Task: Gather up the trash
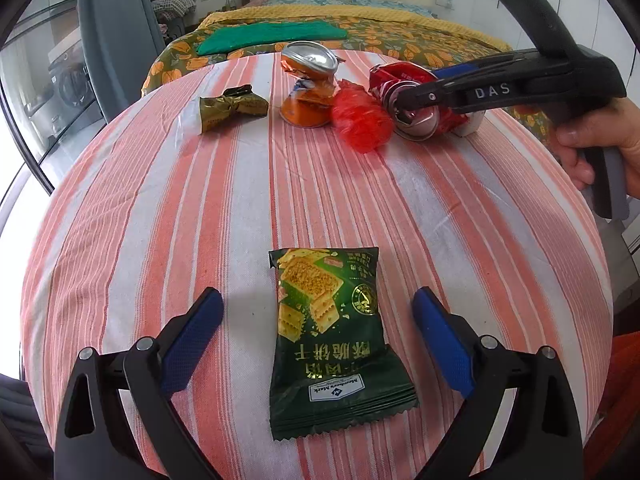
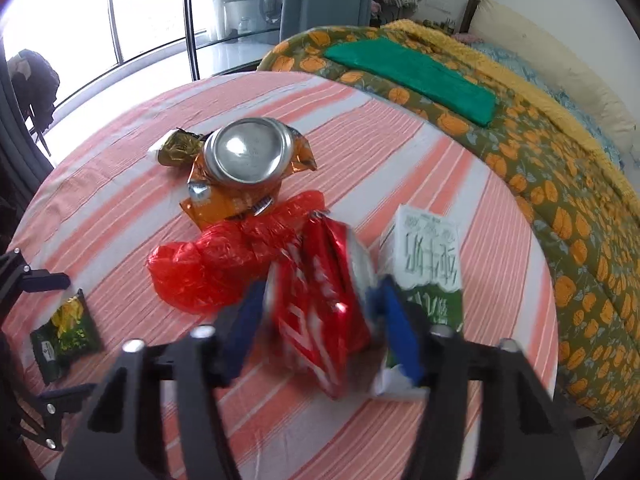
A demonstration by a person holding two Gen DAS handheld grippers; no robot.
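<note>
Left gripper (image 1: 318, 328): blue pads spread wide, the flat dark green cracker packet (image 1: 332, 344) lying loose between them near the near edge of the striped pink-and-white tablecloth (image 1: 460, 220).

Right gripper (image 2: 320, 320): pads clamped on the crushed red soda can (image 2: 320, 300) near the far edge.

Only the right wrist view shows the white-and-green carton (image 2: 432, 256) beside the can. Both show the crushed orange can (image 1: 308, 84), red plastic bag (image 1: 360, 116) and gold wrapper (image 1: 232, 106).
</note>
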